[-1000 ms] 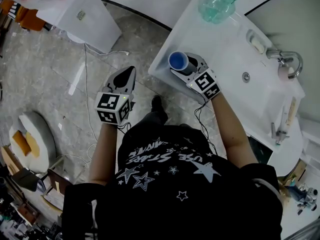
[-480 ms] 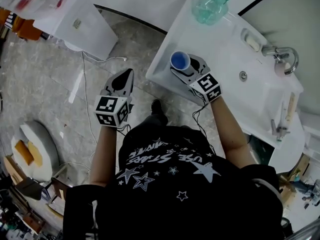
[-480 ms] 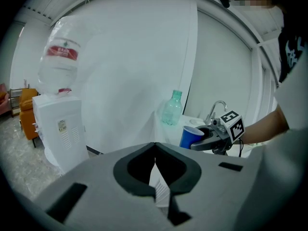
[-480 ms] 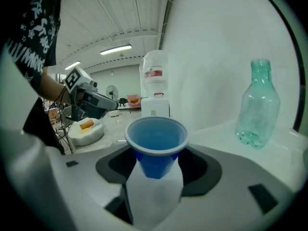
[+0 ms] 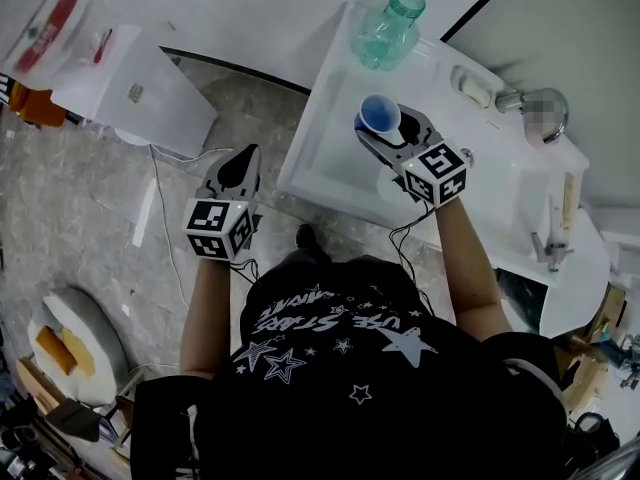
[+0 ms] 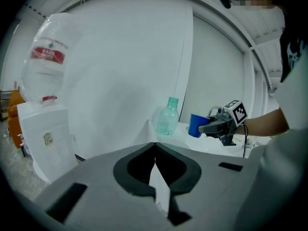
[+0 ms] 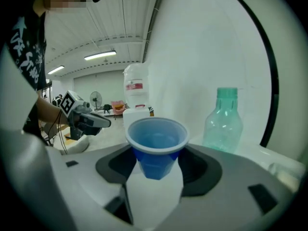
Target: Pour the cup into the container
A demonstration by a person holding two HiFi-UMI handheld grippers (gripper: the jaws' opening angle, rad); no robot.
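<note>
A blue plastic cup (image 5: 380, 115) stands upright between the jaws of my right gripper (image 5: 386, 130), held above the front part of a white counter (image 5: 320, 158). In the right gripper view the blue cup (image 7: 157, 146) fills the centre, the right gripper (image 7: 156, 163) is shut on its sides, and liquid shows inside. A clear green plastic bottle (image 5: 386, 30) stands uncapped at the counter's far edge, beyond the cup; the green bottle (image 7: 223, 120) lies right of the cup. My left gripper (image 5: 244, 160) hangs over the floor, left of the counter. The left gripper (image 6: 155, 147) is shut and empty.
A sink basin (image 5: 500, 193) with a faucet (image 5: 522, 100) and a soap dish (image 5: 470, 88) lies right of the cup. A white water dispenser (image 5: 140, 88) with a jug (image 5: 50, 30) stands on the floor to the left. Cables (image 5: 165, 168) trail across the floor.
The right gripper has carried the cup farther over the counter, closer to the green bottle. The left gripper has stayed shut over the floor.
</note>
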